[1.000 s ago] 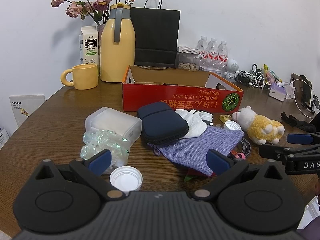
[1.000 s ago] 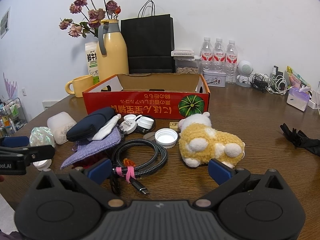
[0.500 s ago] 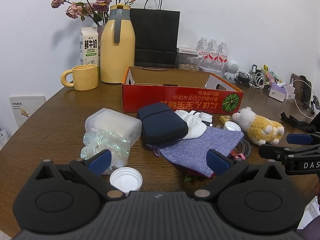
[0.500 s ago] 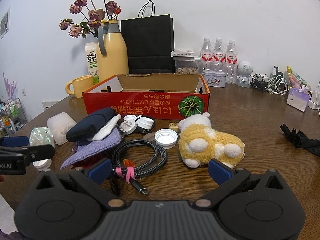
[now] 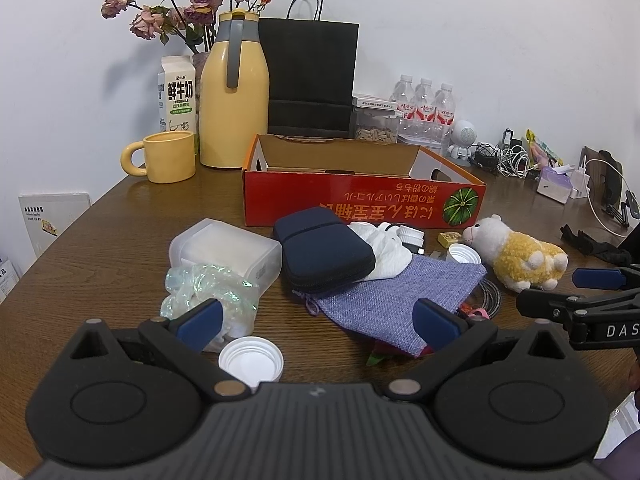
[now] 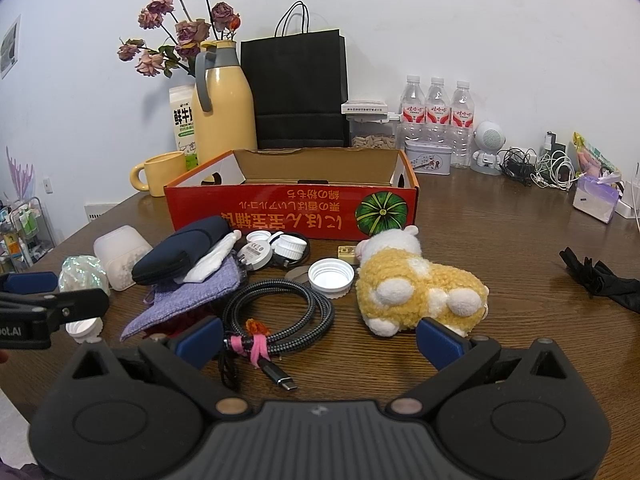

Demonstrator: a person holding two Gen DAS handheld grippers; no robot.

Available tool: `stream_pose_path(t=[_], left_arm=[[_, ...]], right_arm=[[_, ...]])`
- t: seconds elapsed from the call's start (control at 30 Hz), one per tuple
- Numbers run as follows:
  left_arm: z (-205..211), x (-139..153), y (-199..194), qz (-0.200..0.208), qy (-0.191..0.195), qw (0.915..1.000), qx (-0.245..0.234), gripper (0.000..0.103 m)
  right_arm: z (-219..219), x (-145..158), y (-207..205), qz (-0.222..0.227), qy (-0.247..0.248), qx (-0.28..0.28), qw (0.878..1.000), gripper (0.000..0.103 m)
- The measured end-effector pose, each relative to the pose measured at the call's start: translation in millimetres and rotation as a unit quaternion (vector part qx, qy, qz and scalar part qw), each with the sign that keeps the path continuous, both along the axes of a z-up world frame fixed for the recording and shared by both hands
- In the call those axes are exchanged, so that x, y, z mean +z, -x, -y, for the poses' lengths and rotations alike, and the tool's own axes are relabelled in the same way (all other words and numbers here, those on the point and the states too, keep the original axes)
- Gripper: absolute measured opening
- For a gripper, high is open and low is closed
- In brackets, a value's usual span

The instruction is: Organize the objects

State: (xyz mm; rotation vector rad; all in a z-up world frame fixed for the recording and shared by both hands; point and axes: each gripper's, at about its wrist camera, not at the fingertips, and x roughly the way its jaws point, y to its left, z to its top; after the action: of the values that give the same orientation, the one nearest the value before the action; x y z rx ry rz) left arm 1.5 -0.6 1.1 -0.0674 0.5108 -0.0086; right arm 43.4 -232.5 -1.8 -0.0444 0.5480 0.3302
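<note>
An open red cardboard box (image 5: 360, 200) (image 6: 292, 216) stands on the wooden table. In front of it lie a navy zip case (image 5: 324, 256) (image 6: 180, 248), a purple fabric pouch (image 5: 396, 304) (image 6: 192, 296), a frosted plastic box (image 5: 224, 252), a crinkly iridescent wrap (image 5: 208, 292), a white lid (image 5: 250, 364), a coiled braided cable (image 6: 280, 312) and a yellow plush sheep (image 5: 520, 256) (image 6: 416, 284). My left gripper (image 5: 316, 320) is open and empty, low over the near clutter. My right gripper (image 6: 320, 338) is open and empty, just short of the cable and sheep.
A yellow jug (image 5: 234, 96), yellow mug (image 5: 168, 158), milk carton (image 5: 176, 96), black paper bag (image 5: 312, 80) and water bottles (image 6: 436, 120) stand behind the box. Chargers and cables (image 6: 540, 168) lie at the far right, a black cloth (image 6: 600, 280) at the right.
</note>
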Motion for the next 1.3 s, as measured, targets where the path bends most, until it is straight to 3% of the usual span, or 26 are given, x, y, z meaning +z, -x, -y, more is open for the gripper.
stream_pose_path(t=[0.43, 0.77, 1.0, 1.3], left_arm=[[-1.6, 1.4, -0.7, 0.002, 0.001, 1.0, 0.006, 0.103], [-35.8, 6.0, -11.4, 0.008, 0.01, 0.9972, 0.074, 0.103], [-58.2, -3.9, -20.0, -0.018, 0.008, 0.9922, 0.123, 0.103], [-61.8, -9.6, -38.8, -0.037, -0.002, 0.9914, 0.126, 0.103]], right_arm=[[4.2, 0.9, -0.7, 0.004, -0.004, -0.006, 1.0, 0.103], [31.6, 1.0, -13.0, 0.043, -0.005, -0.064, 0.997, 0.103], [47.4, -11.1, -44.2, 0.03, -0.01, -0.084, 0.996, 0.103], [50.8, -18.2, -76.6, -0.002, -0.014, -0.08, 0.997, 0.103]])
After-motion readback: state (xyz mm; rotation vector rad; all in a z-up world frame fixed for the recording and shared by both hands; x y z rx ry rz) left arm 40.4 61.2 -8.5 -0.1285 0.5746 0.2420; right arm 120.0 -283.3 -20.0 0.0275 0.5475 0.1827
